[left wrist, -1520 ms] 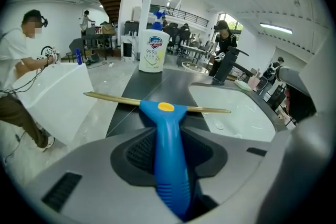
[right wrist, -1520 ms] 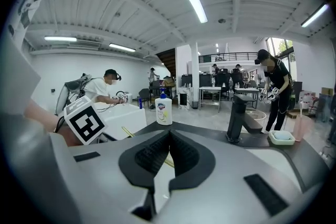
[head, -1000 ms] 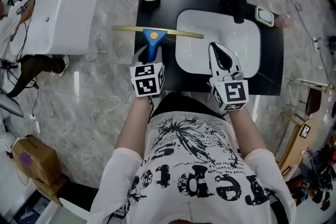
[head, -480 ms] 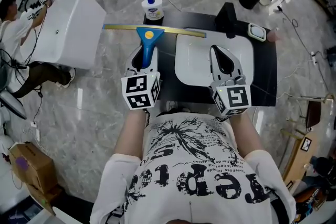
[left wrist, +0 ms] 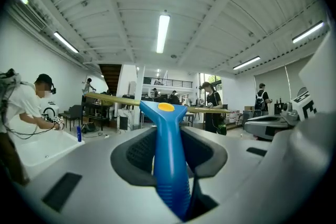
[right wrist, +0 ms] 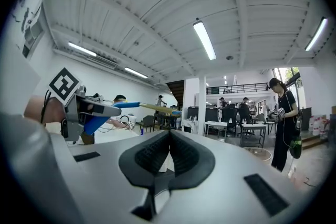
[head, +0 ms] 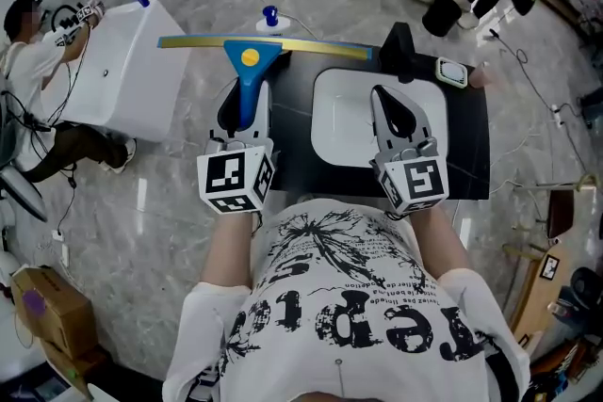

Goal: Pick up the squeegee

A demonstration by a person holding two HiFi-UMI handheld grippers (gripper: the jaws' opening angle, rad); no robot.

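The squeegee (head: 247, 71) has a blue handle, a yellow dot and a long brass-coloured blade (head: 273, 45). My left gripper (head: 242, 104) is shut on the blue handle (left wrist: 167, 160) and holds it lifted high, pointing level, with the blade crosswise beyond the jaws. In the left gripper view the handle fills the gap between the dark pads. My right gripper (head: 396, 116) hovers over the white basin (head: 339, 122), its pads pressed together with nothing between them (right wrist: 167, 157). From the right gripper view the held squeegee (right wrist: 134, 105) shows at the left.
A black table (head: 476, 155) carries the white basin, a small green-rimmed item (head: 451, 72) and a black object (head: 403, 40). A pump bottle (head: 271, 17) stands behind the blade. A white tub (head: 118, 75) with a person at it is left. People and tables stand in the room beyond.
Both grippers have risen, the left one more, carrying the squeegee up off the table. The blade now sits in front of the pump bottle in the head view.
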